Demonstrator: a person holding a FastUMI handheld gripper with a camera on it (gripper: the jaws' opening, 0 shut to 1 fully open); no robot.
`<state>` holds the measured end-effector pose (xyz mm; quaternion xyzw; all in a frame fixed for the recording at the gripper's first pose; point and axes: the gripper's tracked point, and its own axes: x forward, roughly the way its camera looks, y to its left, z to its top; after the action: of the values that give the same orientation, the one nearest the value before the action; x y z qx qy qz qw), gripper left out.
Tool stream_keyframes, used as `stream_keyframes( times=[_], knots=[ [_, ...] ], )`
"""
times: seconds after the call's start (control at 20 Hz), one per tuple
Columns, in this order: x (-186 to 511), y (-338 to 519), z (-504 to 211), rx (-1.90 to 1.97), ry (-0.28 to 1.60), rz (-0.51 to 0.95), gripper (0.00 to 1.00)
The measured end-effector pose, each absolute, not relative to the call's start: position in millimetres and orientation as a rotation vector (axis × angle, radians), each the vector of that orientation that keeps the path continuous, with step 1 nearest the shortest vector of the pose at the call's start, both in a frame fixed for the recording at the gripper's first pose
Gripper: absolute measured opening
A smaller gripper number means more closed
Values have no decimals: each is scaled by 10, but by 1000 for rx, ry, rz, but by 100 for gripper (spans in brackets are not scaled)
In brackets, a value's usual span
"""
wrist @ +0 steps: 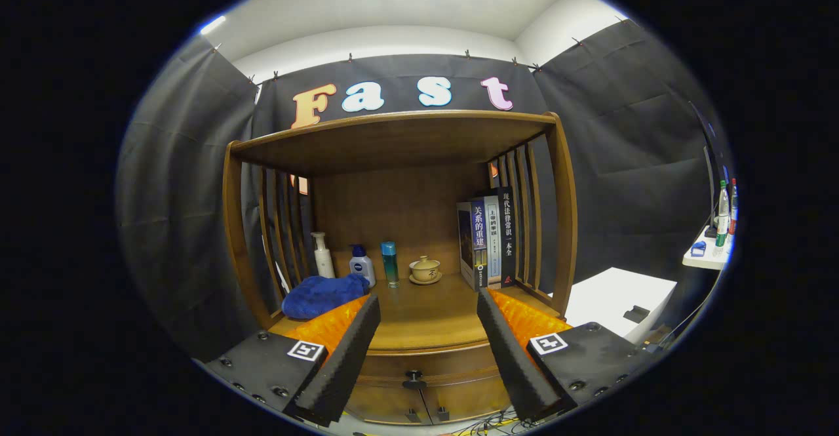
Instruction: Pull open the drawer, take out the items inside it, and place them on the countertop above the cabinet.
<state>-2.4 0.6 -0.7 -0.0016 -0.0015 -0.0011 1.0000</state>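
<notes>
A wooden cabinet stands ahead with its countertop (426, 321) under an upper shelf. Below the countertop's front edge, the drawer (429, 367) is closed, with a small dark knob (413, 377) on its front. My gripper (427, 311) is open, its fingers spread wide to either side of the countertop, with nothing between them. The knob lies low between the fingers, a little ahead of them. The inside of the drawer is hidden.
On the countertop stand a blue towel (322, 295), a white pump bottle (322, 255), a small blue-capped bottle (361, 264), a teal spray bottle (390, 263), a lidded ceramic cup (425, 269) and several upright books (486, 242). A white box (619, 301) sits right of the cabinet.
</notes>
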Motion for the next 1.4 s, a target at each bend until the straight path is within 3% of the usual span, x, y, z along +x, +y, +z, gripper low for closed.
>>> stream_keyframes(
  times=[0.85,1.4],
  knots=[
    [-15,37,-76,-22,-43,12,98],
    [157,140,-872,-60,-72,72,98]
  ],
)
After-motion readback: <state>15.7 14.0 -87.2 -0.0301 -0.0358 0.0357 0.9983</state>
